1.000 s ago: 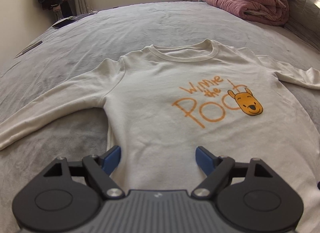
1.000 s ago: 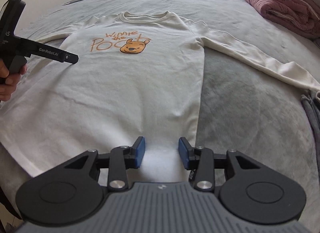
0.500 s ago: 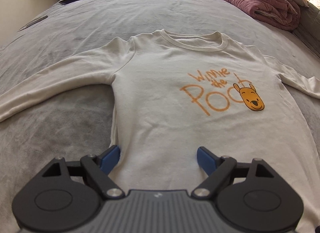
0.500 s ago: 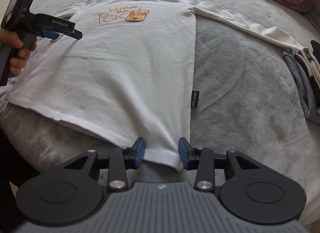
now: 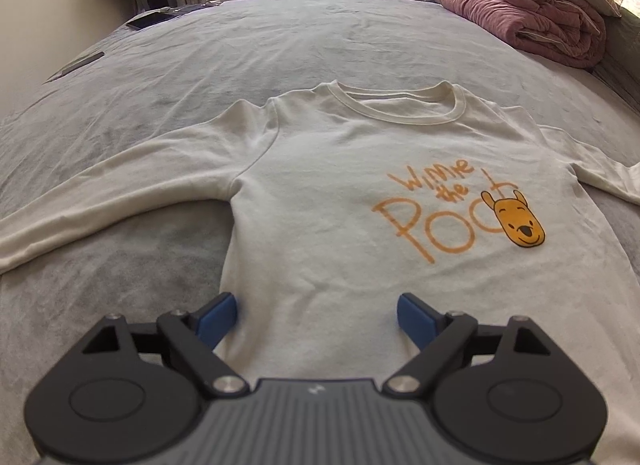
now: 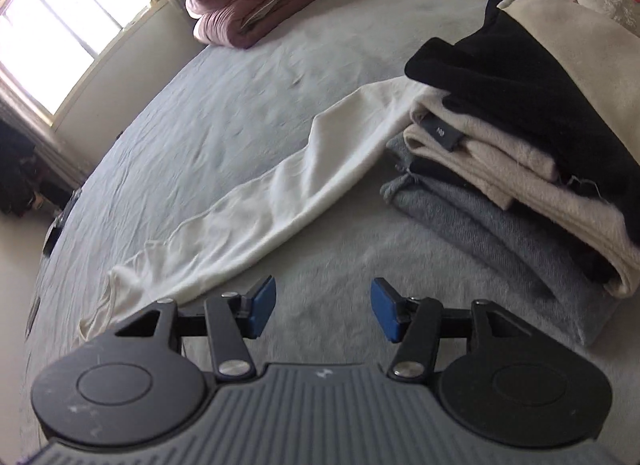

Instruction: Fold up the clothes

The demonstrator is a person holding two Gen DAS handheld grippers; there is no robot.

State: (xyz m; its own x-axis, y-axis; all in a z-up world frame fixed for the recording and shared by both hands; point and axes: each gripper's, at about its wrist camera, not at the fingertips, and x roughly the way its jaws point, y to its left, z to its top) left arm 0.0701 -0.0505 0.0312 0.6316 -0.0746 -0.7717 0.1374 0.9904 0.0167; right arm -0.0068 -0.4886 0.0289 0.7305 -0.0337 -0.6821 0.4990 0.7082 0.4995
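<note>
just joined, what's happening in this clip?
A person with a handheld gripper in each hand is about to fold a cream long-sleeved shirt with an orange Winnie the Pooh print, spread flat on a grey bedspread. The left gripper hovers open over the shirt's lower left side. The right gripper, also open and empty, points at the shirt's right sleeve, whose end reaches a stack of folded clothes. Nothing is folded yet.

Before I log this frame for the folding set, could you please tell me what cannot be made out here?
- Cream long-sleeved Pooh shirt: left wrist view, hem hidden behind the left claw.
- Its white sleeve: right wrist view, cuff end lost behind the folded clothes stack.
- Flat dark items at the bed's far edge: too small to identify.
</note>
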